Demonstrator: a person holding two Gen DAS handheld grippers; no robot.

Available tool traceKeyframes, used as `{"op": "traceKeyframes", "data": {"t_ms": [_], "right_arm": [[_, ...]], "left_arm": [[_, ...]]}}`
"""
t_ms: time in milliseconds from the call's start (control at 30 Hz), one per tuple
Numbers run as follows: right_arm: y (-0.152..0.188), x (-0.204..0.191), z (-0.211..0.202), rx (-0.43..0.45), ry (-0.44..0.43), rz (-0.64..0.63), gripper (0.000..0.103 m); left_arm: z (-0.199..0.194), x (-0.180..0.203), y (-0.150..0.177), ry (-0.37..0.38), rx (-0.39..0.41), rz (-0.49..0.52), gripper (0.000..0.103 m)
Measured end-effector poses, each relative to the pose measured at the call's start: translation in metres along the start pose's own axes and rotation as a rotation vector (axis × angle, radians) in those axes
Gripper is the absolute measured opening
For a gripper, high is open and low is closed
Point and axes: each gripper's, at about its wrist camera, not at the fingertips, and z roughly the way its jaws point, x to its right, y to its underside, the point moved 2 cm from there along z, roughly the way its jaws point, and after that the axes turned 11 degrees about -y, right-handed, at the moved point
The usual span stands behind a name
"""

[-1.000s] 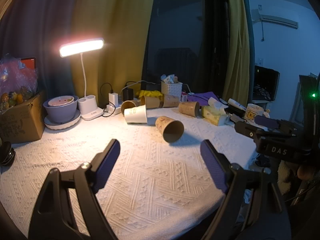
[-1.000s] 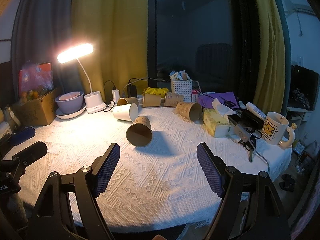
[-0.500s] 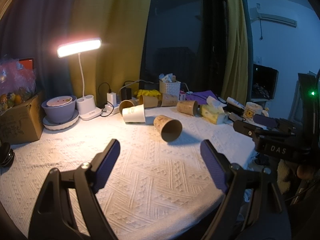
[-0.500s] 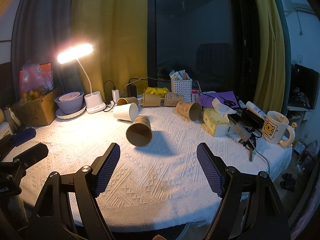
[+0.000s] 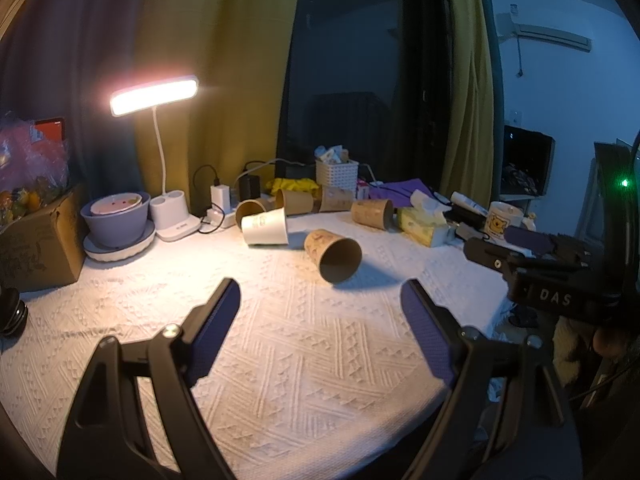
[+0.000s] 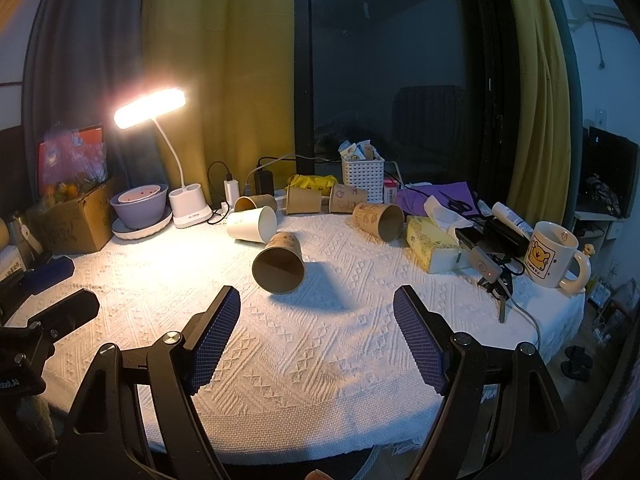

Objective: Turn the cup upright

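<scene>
A brown paper cup [image 5: 333, 255] lies on its side on the white tablecloth, mouth toward me; it also shows in the right wrist view [image 6: 279, 263]. A white paper cup [image 5: 265, 226] [image 6: 252, 225] lies on its side behind it. Several more brown cups [image 6: 378, 220] lie tipped further back. My left gripper [image 5: 320, 316] is open and empty, short of the brown cup. My right gripper [image 6: 317, 320] is open and empty, just in front of the same cup. The right gripper also shows in the left wrist view [image 5: 532, 264].
A lit desk lamp [image 6: 188, 204] and a purple bowl [image 6: 139, 206] stand at the back left beside a cardboard box [image 6: 74, 220]. A tissue box [image 6: 434, 246], a bear mug [image 6: 554, 254], keys and a white basket [image 6: 363, 178] crowd the right and back. The table edge [image 6: 320, 432] is near.
The left wrist view has shifted slightly, with the cups sliding a little left and down in frame. The right gripper has barely moved. Both grippers stay open.
</scene>
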Motion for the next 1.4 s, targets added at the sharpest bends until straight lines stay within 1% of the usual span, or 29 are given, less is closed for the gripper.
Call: {"op": "traceKeyframes", "data": {"t_ms": [1167,1300,1400], "right_arm": [[0.002,0.002,0.001,-0.003,-0.006,0.008,0.082],[0.005,0.003,0.007,-0.017,-0.013,0.012,0.082],[0.007,0.012,0.018,-0.034,-0.007,0.017,0.082]], "left_arm": [[0.003,0.001,-0.002,0.010,-0.010,0.028,0.083],[0.008,0.004,-0.003,0.013,-0.017,0.067,0.084],[0.020,0.011,-0.010,0.030,-0.027,0.151,0.084]]}}
